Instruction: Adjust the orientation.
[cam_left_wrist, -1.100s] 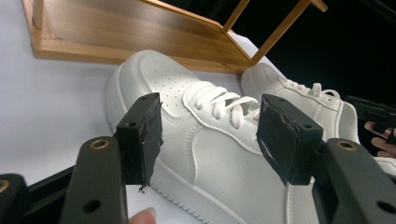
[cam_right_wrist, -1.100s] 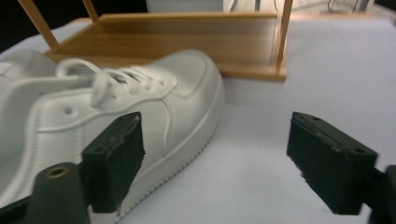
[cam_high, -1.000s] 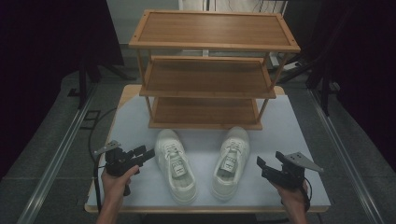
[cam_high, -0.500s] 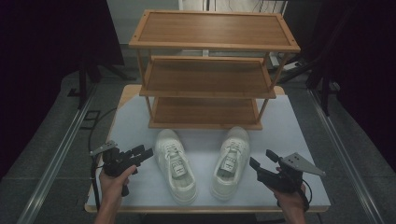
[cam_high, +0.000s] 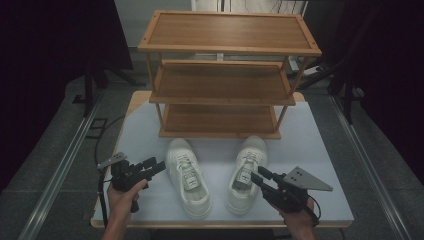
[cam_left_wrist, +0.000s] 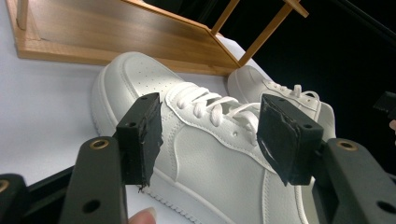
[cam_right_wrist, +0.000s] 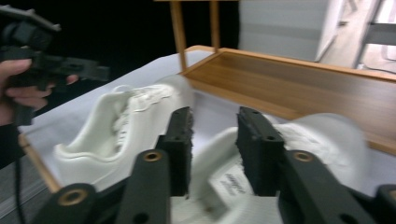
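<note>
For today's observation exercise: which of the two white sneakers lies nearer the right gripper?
The right-hand sneaker: the right gripper reaches its heel collar, while the left-hand sneaker lies farther off.

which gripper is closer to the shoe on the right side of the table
Right. The right gripper reaches the right shoe at its collar, jaws just closing; the left gripper sits beyond the left shoe.

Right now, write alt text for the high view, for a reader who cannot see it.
Two white lace-up leather sneakers lie side by side on a pale grey table, toes toward a three-tier wooden shoe rack with bare shelves. A person's hands enter from the bottom: the left gripper beside the left sneaker, the right gripper at the right sneaker's opening, its fingers just closing.
</note>
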